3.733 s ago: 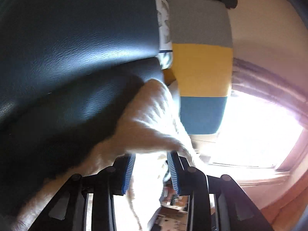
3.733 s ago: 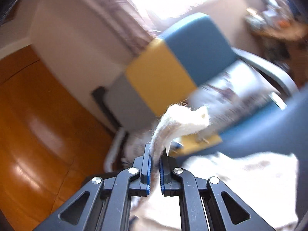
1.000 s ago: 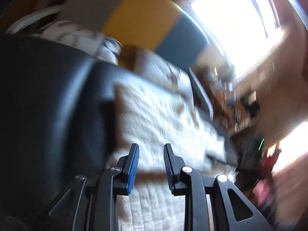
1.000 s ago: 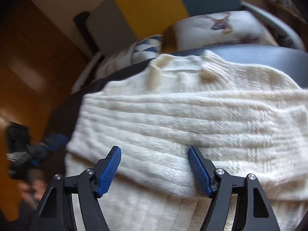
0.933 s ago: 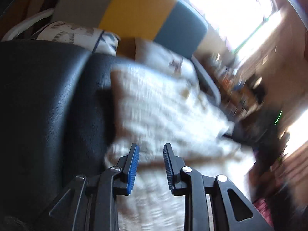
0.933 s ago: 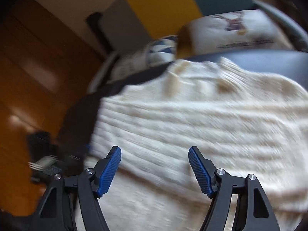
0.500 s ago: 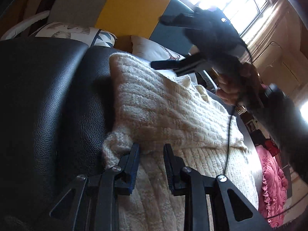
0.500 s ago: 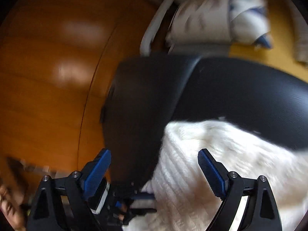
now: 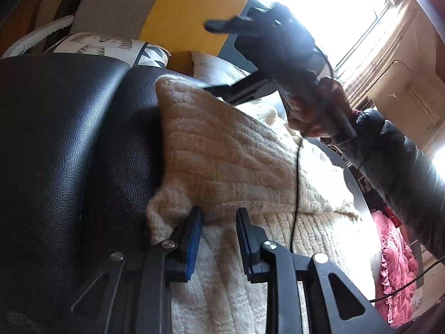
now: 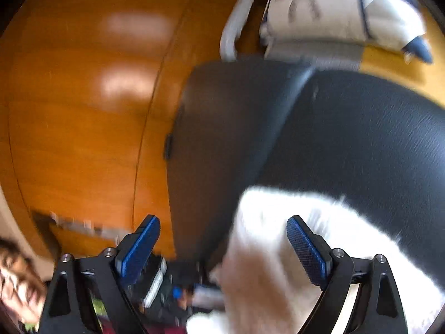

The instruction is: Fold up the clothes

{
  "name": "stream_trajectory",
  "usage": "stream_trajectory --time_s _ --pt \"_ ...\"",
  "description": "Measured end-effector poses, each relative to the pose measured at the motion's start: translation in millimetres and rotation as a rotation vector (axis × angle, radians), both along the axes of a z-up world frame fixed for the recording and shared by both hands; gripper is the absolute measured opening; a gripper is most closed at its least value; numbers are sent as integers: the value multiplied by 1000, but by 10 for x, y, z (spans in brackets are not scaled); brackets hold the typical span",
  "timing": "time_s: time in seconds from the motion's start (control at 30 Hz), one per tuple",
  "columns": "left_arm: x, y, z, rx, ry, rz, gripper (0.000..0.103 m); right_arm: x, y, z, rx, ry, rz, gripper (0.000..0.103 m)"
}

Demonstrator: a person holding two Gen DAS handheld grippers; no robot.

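Left wrist view: my left gripper (image 9: 218, 222) sits low in the frame, jaws partly apart over the cream sweater (image 9: 230, 153), which lies folded across the black leather seat (image 9: 69, 139). My right gripper (image 9: 222, 53), held in a hand (image 9: 314, 111) at upper right, has just been opening; its jaws stand wide, gripping nothing.

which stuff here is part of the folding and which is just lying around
In the job:
- cream knit sweater, already folded over once
- left gripper, fingers at the fold edge
- right gripper, fingers spread wide
- black leather seat under the sweater

Lying about:
- patterned cushions
- colour-block chair
- red bedding
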State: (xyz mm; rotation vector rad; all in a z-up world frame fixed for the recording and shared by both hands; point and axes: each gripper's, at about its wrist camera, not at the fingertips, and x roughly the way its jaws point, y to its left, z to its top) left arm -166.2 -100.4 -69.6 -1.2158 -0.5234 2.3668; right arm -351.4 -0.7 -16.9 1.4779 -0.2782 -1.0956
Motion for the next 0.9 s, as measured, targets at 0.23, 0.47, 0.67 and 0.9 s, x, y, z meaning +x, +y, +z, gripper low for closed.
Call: stream_trajectory --time_s 0.23,0.47,0.67,0.9 --pt "-24 11 -23 9 -11 12 24 192 -239 -44 -214 -85 8 94" --pt "0 100 65 -80 -28 23 24 -109 381 -169 -342 -120 -436 93" --pt "-30 3 344 -60 14 52 24 304 763 260 -293 -2 -379 94" --pt "-150 140 335 -102 26 31 24 691 1018 381 14 303 -393 88"
